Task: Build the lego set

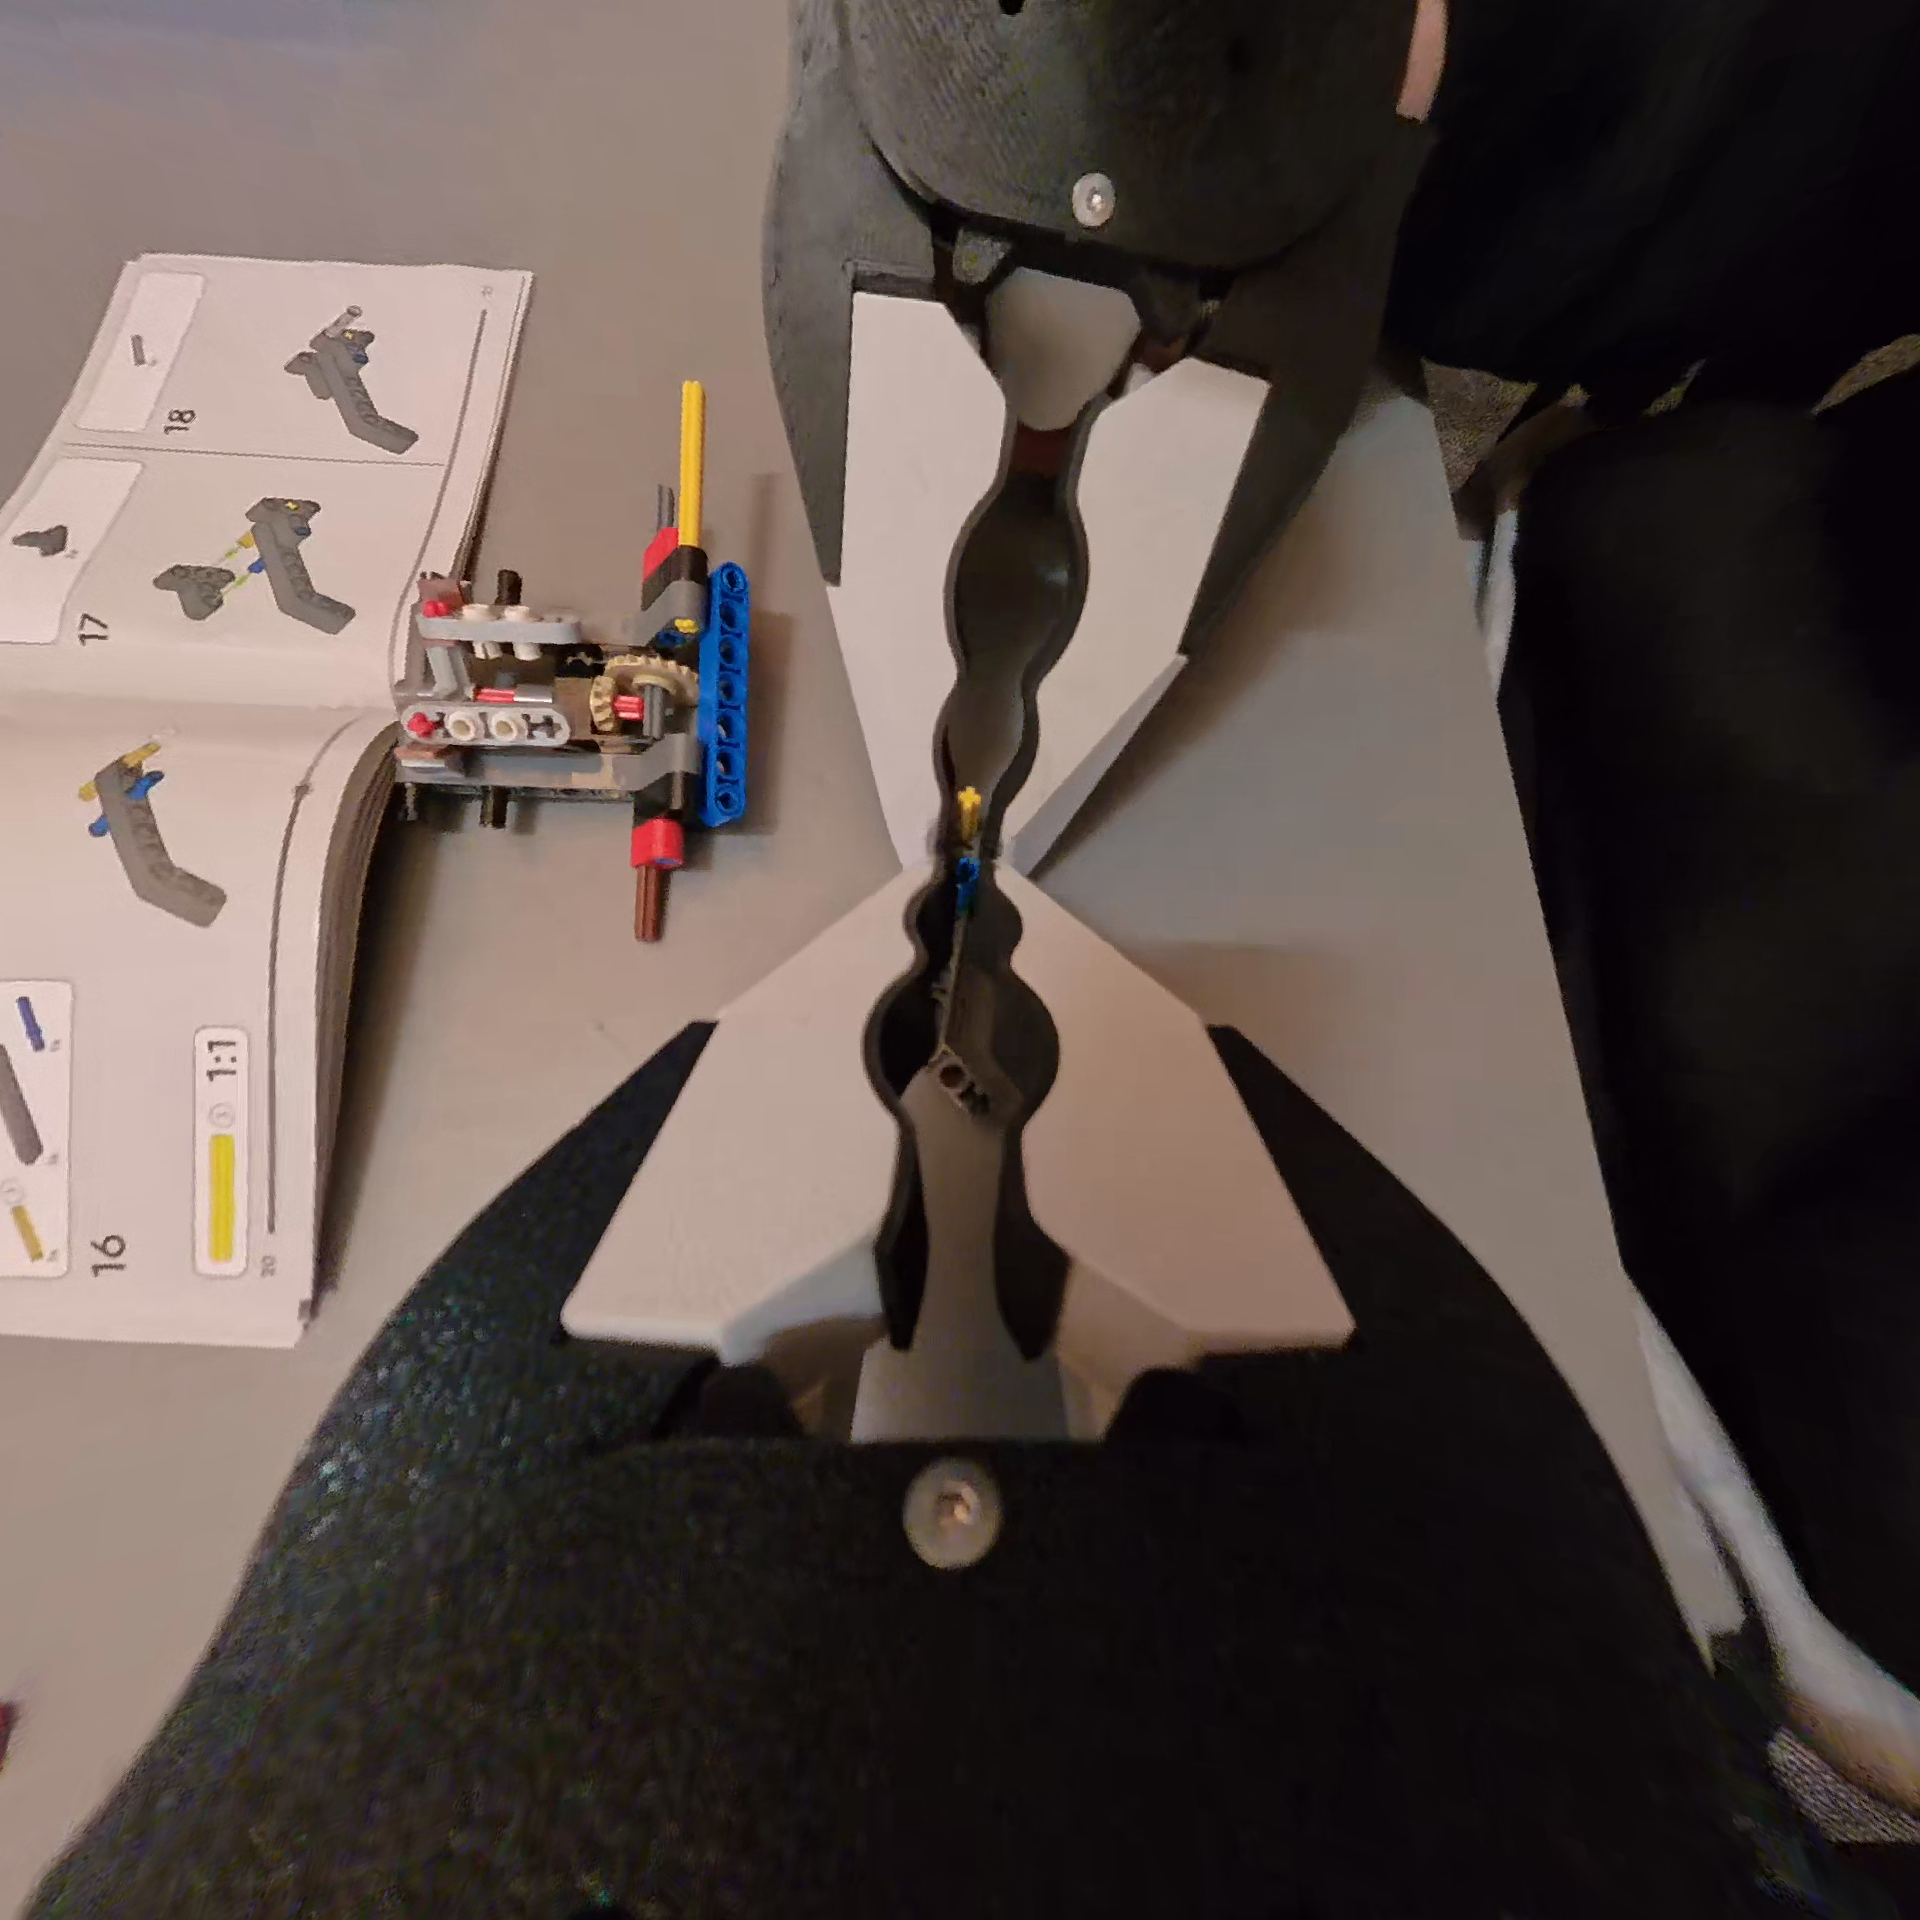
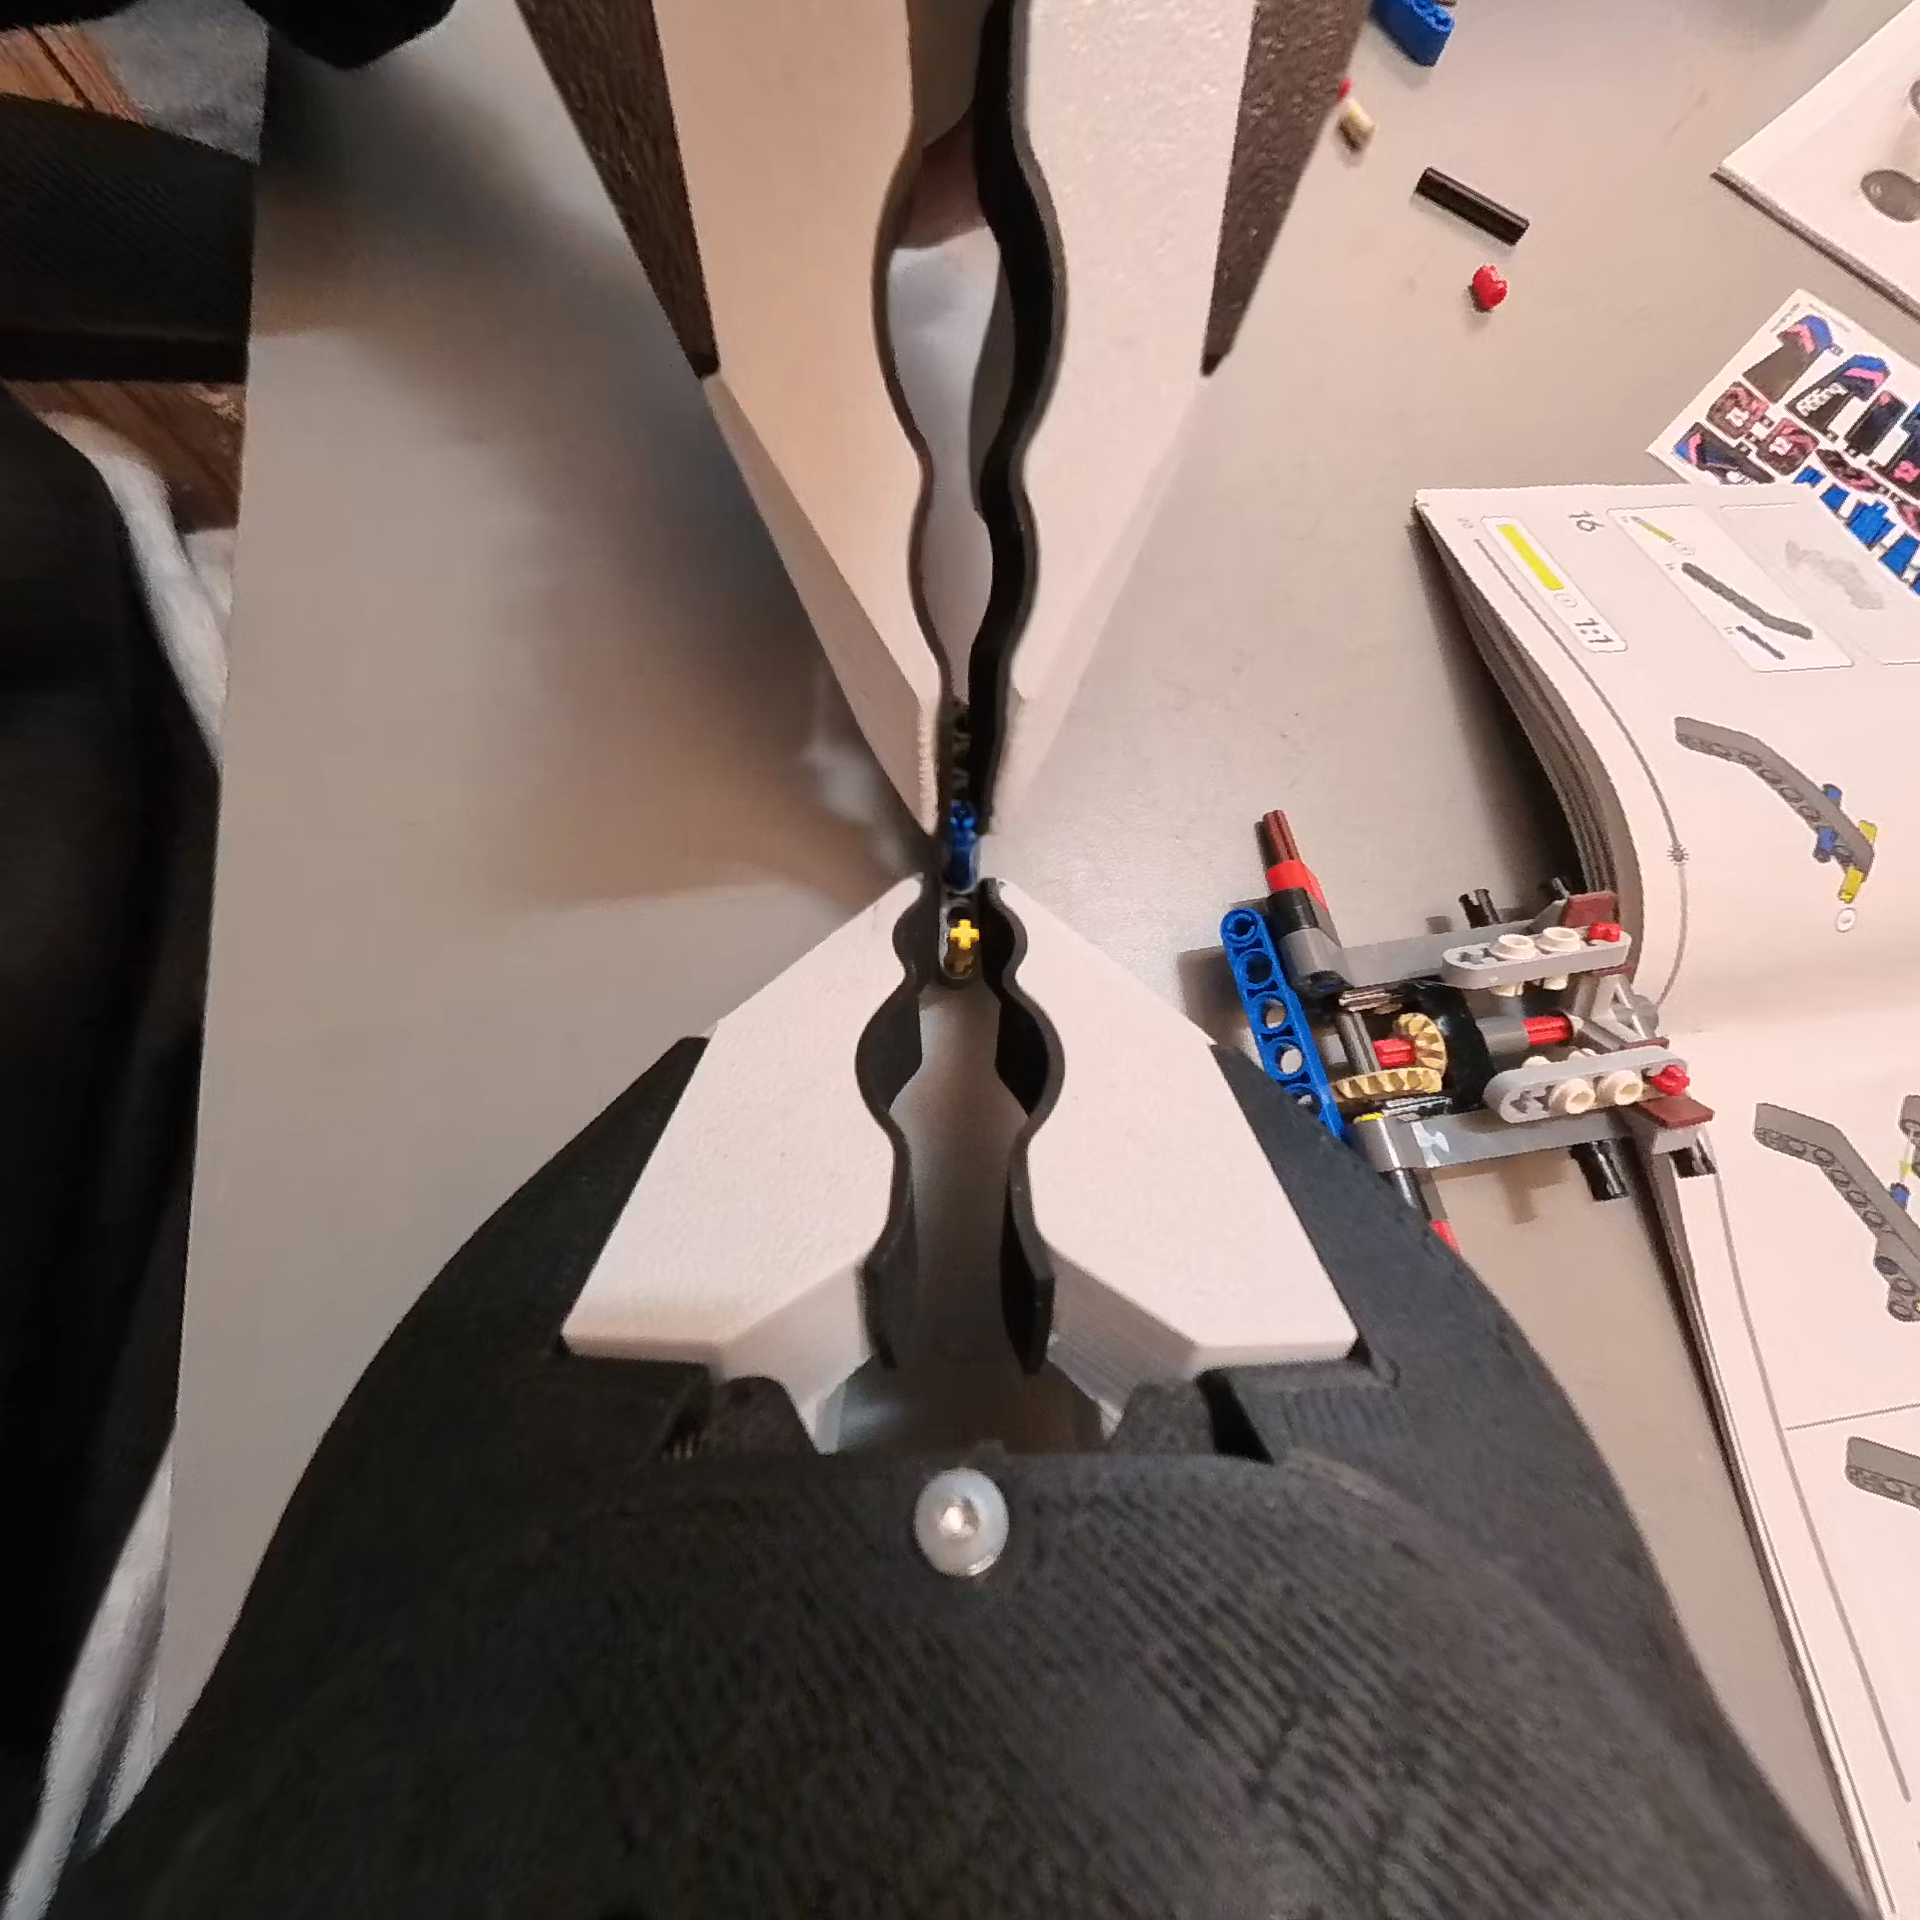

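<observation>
My two grippers meet tip to tip above the grey table. My left gripper (image 1: 961, 883) is shut on a dark grey beam (image 1: 958, 1023) that runs back between its fingers. A blue pin (image 1: 966, 871) and a yellow axle (image 1: 968, 805) stick out of the beam's front end. My right gripper (image 2: 961, 896) is shut on that same end, where the yellow axle (image 2: 964, 935) shows head-on. The blue pin (image 2: 962, 831) sits in the gap between the two grippers. The right gripper (image 1: 975, 831) comes in from the top of the left wrist view, and the left gripper (image 2: 961, 805) from the top of the right wrist view.
A partly built model (image 1: 582, 696) with a blue beam, gears and a yellow axle lies beside the open instruction booklet (image 1: 208, 727); both also show in the right wrist view, the model (image 2: 1455, 1029) and the booklet (image 2: 1714, 831). A sticker sheet (image 2: 1808, 426), a black tube (image 2: 1470, 205) and a red piece (image 2: 1491, 288) lie farther back. Less than 4 cm separates the two grippers' tips. The red piece (image 2: 1491, 288) is about 20 cm from both grippers' fingertips.
</observation>
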`<state>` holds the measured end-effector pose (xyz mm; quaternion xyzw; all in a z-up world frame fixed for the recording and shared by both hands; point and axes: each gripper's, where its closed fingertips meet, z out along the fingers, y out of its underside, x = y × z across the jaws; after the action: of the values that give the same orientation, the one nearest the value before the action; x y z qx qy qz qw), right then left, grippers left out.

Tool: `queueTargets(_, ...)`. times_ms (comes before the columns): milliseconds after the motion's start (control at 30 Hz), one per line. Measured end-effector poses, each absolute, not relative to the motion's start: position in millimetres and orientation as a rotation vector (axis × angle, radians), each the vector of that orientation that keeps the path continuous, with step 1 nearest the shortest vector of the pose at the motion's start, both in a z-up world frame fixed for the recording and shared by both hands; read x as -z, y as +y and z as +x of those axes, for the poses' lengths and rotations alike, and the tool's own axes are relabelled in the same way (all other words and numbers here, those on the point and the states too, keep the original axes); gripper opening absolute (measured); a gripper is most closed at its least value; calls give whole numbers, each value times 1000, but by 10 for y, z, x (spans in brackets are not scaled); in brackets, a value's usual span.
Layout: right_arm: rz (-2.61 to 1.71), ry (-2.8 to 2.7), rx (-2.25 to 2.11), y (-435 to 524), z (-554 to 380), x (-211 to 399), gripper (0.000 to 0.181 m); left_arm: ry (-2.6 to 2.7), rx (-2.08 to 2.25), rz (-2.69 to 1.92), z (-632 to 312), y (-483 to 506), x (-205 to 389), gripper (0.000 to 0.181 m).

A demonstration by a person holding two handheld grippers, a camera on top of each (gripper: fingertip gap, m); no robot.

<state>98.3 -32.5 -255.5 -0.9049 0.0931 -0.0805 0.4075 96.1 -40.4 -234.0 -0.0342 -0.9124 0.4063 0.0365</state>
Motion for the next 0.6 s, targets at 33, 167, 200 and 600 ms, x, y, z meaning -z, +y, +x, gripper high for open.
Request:
queueTargets(33,-2281,236,205,-325,983,2555,6,-2804,-1258,-108,952,-389,2345,1)
queueTargets(167,-2281,239,202,-326,983,2555,6,-2838,-1251,-100,949,-378,2353,1)
queueTargets(200,-2280,242,196,-326,983,2555,6,-2845,-1240,-88,954,-390,2349,1)
queueTargets(600,-2280,245,182,-325,980,2555,6,-2784,-1264,-1,964,-433,2343,2)
